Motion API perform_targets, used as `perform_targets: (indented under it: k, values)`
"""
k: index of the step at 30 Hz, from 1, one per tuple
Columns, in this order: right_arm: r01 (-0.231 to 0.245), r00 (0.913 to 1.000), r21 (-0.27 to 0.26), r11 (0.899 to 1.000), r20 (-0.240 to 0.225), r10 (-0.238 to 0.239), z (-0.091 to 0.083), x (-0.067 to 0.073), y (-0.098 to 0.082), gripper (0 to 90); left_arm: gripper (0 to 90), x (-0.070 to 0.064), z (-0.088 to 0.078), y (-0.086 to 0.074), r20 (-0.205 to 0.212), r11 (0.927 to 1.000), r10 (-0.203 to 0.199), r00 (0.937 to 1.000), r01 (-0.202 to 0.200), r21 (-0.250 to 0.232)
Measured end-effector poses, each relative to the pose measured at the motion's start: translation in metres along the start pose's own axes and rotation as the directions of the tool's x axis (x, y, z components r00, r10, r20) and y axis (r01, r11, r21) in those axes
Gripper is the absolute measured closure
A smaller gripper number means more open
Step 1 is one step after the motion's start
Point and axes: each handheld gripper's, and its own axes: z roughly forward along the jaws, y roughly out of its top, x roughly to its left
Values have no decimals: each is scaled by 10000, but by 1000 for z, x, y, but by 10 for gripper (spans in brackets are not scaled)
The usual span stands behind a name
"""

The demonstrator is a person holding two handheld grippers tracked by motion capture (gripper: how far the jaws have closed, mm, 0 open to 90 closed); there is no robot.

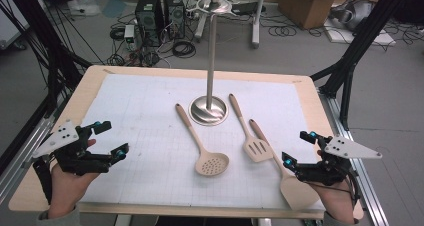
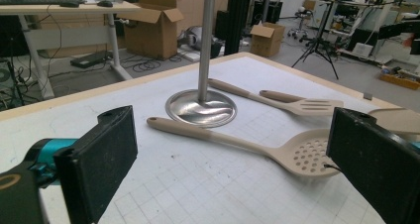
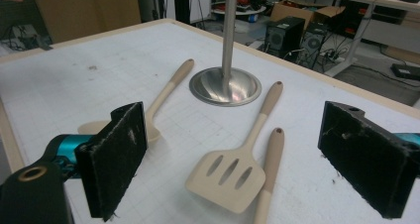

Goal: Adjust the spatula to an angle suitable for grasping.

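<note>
**Utensil bench, both grippers at rest before first pick-up**

Table (image 1: 85, 93): pale wooden top, covered by a white gridded mat (image 1: 150, 116).

Stand (image 1: 212, 56): steel pole on a round base, centre-far on the mat, ring of hooks at the top (likely where the utensils are to hang, judging by the holes in their handles).

Utensils, all beige, all lying flat:
- Solid spatula (image 1: 287, 173), near right, its blade just beside the right gripper.
- Skimmer (image 1: 202, 142), centre, handle pointing far-left of the base.
- Slotted turner (image 1: 248, 131), right of the skimmer, its head lying against the solid spatula's handle.

Right gripper (image 1: 298, 148): near right edge, jaws spread wide, nothing between them.

Left gripper (image 1: 111, 138): near left, jaws likewise apart and empty, well apart from the utensils.

Step in hand: start position, nothing lifted. The next move likely calls for the right gripper to go to a handle, closing across its narrow part.
</note>
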Motion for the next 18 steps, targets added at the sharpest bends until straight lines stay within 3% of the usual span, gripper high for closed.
perform_targets:
  k: [4,11,18]
  values:
    - [170,9998,114,9998,140,-171,-1,-1,-3,107,60,1,1,-1,-4,10000,-29,10000,29,46]
    - [-64,9991,406,9992,429,46,-5,-13,-17,107,60,2,5,-2,34,9999,-57,10000,57,152]
    - [-120,9986,567,9983,526,91,-8,-16,-23,107,60,2,10,-3,113,9998,-66,9999,64,202]
